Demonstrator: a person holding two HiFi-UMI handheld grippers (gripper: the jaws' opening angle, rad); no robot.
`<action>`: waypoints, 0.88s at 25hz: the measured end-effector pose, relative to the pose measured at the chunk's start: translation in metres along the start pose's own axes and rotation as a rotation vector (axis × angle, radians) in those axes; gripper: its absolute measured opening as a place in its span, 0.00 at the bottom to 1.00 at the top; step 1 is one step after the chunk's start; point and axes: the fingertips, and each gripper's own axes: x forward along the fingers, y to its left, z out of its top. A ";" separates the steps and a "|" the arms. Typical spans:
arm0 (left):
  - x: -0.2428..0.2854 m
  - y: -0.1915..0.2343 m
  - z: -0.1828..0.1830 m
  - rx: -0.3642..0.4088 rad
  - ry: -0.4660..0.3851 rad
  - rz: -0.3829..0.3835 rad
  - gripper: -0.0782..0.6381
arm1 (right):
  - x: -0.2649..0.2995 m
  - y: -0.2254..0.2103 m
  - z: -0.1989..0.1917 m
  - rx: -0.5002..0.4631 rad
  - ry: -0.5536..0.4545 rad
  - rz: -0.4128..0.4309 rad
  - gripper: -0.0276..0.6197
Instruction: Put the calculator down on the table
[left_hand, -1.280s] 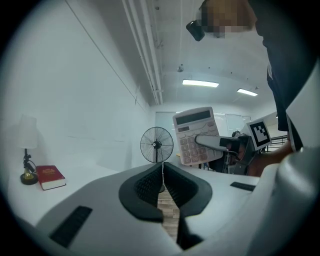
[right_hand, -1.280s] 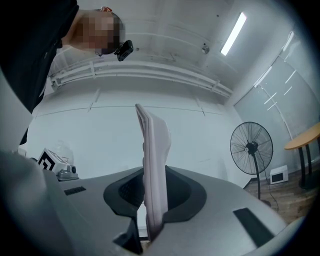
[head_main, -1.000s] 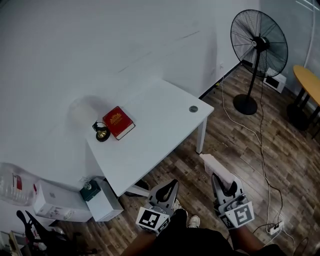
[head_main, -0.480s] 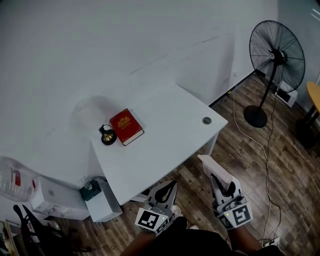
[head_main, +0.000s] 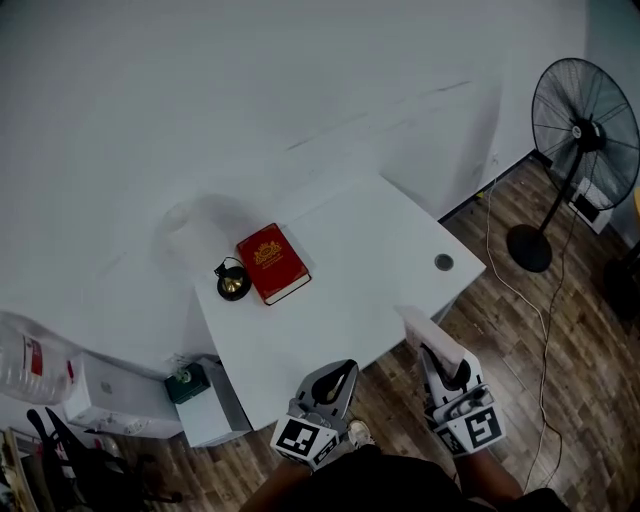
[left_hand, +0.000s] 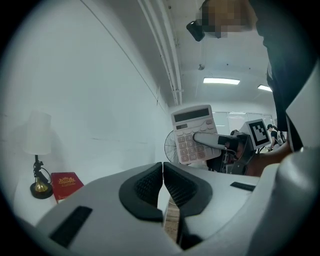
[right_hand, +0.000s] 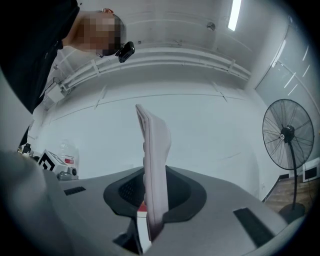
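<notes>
Right gripper view has the calculator (right_hand: 152, 150) standing on edge between the jaws of the right hand-held gripper (right_hand: 151, 189); the dark pads press on both its faces near its lower end, and most of its pale body sticks out ahead of and above the fingertips. Left gripper view shows the same calculator off to the right of the left hand-held gripper (left_hand: 163, 175) and beyond it, key face turned toward that camera; one jaw of the right hand-held gripper lies across the keys; the grey display strip at the top shows no figures, and the key legends are too small to read; the marker cube (left_hand: 256, 131) behind it bears a black-and-white square pattern, no words. The left hand-held gripper has its jaws closed pad to pad with nothing between them. Head view sets both side by side over the wooden floor (head_main: 560, 330), the left one just beside the right; the calculator juts forward from the right one, held in the air, and its far end shows against the near edge of the white table (head_main: 370, 290). Ahead and to the left of both lies a red book (head_main: 273, 262) on the table, with a gold crest and gold lettering that cannot be read; a small lamp (head_main: 232, 283) stands just beside it on its left; a fan (head_main: 585, 130) stands well off to the right; far to the left a clear bottle (head_main: 25, 355) carries a red label, unreadable.
</notes>
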 end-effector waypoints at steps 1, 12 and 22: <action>0.002 0.010 0.001 -0.002 -0.001 0.004 0.14 | 0.010 0.002 -0.001 -0.001 0.000 0.006 0.19; 0.000 0.100 -0.001 -0.014 -0.018 0.095 0.14 | 0.099 0.030 -0.023 0.009 0.027 0.109 0.19; -0.009 0.154 -0.012 -0.057 0.006 0.246 0.14 | 0.169 0.052 -0.059 0.089 0.094 0.296 0.19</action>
